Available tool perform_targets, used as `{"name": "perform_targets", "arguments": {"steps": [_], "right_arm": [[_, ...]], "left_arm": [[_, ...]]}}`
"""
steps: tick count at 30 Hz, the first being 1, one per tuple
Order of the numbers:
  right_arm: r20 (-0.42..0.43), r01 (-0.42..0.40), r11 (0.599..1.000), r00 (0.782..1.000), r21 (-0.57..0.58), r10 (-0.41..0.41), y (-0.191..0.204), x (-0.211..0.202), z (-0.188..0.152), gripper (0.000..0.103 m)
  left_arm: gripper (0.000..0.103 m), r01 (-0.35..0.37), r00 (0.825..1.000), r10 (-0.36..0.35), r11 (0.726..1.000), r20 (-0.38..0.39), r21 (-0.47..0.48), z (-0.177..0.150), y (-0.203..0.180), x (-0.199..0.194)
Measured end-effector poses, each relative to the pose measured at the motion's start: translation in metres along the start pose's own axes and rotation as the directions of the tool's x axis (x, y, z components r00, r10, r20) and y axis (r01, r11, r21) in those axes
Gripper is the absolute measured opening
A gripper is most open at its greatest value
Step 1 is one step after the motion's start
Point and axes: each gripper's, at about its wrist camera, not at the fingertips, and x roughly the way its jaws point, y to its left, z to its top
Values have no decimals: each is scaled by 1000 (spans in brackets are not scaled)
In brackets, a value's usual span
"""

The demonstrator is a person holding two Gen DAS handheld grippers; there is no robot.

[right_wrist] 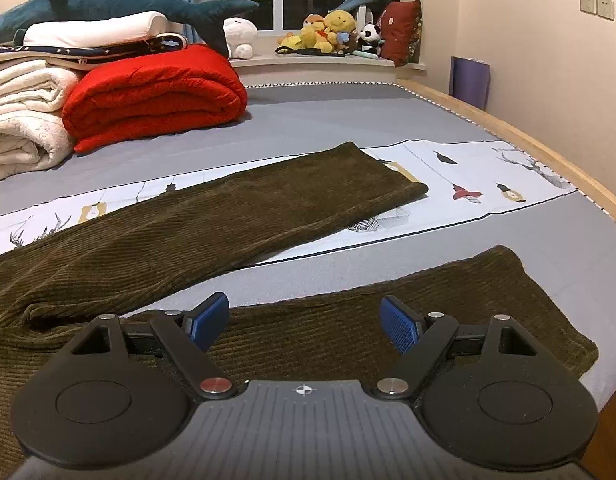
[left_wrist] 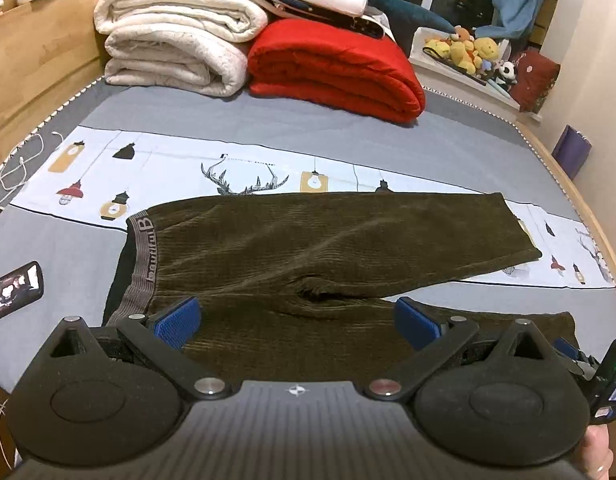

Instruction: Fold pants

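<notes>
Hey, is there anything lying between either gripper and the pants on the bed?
Nothing visible. The left gripper and right gripper both hover with open jaws directly above the brown pants. The phone lies off to the side, and the folded blankets sit far behind.

- Left gripper (left_wrist: 297, 322): jaws spread wide, blue pads (left_wrist: 179, 322) well apart, nothing clamped between them, pointed forward and down.
- Right gripper (right_wrist: 303, 322): jaws likewise wide apart, empty, tilted down.
- Fingertip of a hand (left_wrist: 598, 454) showing at the left gripper's lower right edge.
</notes>
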Motion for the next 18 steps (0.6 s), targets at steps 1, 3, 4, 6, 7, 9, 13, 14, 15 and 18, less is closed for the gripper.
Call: {"name": "perform_targets", "arguments": {"steps": [1, 3, 4, 6, 7, 9, 13, 14, 15, 18], "right_arm": [[-1, 2, 1000, 1000, 0, -2, 0, 1, -1, 84], [-8, 1, 1000, 1000, 2, -1, 0, 4, -2, 84], [-11, -1, 1000, 1000, 2, 1, 0, 6, -2, 84], [-14, 0, 1000, 1000, 7, 0, 0, 10, -3, 84], [-16, -1, 1000, 1000, 13, 1, -1, 12, -4, 84], [-17, -6, 999, 1000, 33, 7, -3, 15, -5, 84], [-25, -3, 999, 1000, 53, 5, -7, 25, -8, 85], [-35, 2, 999, 999, 51, 0, -7, 28, -9, 85], [-44, 8, 999, 999, 52, -6, -7, 31, -9, 85], [-43, -1, 998, 999, 67, 4, -7, 35, -8, 85]], "left_arm": [[103, -1, 1000, 1, 1000, -3, 0, 0, 0, 3], [103, 0, 1000, 0, 1000, -11, -7, 1, 1, 10], [103, -3, 1000, 3, 1000, -15, -11, 2, 3, 13], [103, -16, 999, 14, 999, -50, -39, 9, 8, 27], [103, -28, 998, 24, 998, -63, -62, 15, 11, 33], [103, -47, 997, 40, 993, -63, -113, 24, 17, 37], [103, -56, 998, 55, 994, -14, -97, 37, 15, 34], [103, -53, 999, 52, 994, -8, -98, 40, 14, 35], [103, -50, 999, 49, 993, -8, -105, 42, 14, 36], [103, -53, 999, 53, 992, -3, -114, 46, 14, 38]]}}
